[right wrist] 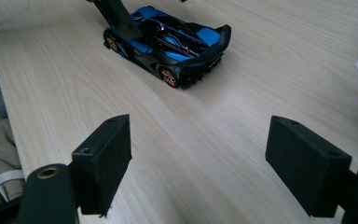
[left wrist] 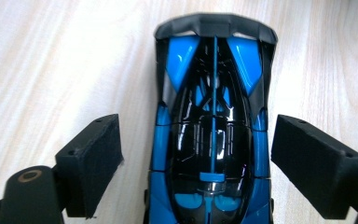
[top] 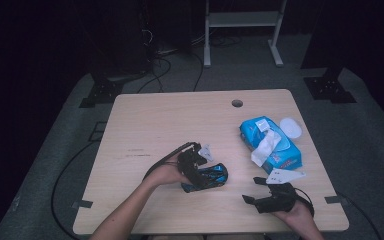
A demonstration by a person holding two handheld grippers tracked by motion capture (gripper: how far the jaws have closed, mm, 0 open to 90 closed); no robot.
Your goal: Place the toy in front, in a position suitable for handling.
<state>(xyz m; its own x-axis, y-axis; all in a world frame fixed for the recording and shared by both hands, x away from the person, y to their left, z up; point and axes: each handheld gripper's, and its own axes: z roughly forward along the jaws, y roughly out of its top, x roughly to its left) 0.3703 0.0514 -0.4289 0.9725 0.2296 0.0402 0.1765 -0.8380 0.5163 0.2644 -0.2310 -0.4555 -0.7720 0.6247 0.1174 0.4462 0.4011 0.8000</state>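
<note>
Wooden table (top: 145, 125), pale top. Blue wipes pack (top: 272, 142) at 2 o'clock from table centre, white tissue sticking out. Blue-black toy car (top: 209, 177) at 5 o'clock from centre, on its wheels. Left gripper (top: 196, 170) over car, jaws straddling body, pads clear of both flanks. Right gripper (top: 255, 190) at 3 o'clock from car, well apart, jaws wide, nothing between.

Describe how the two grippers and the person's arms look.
Both grippers, left and right, are black, each with two blocky foam-faced pads. A grey three-cornered plate tops the right one. A black cable loops off the left one. The forearms are bare, no sleeves.
</note>
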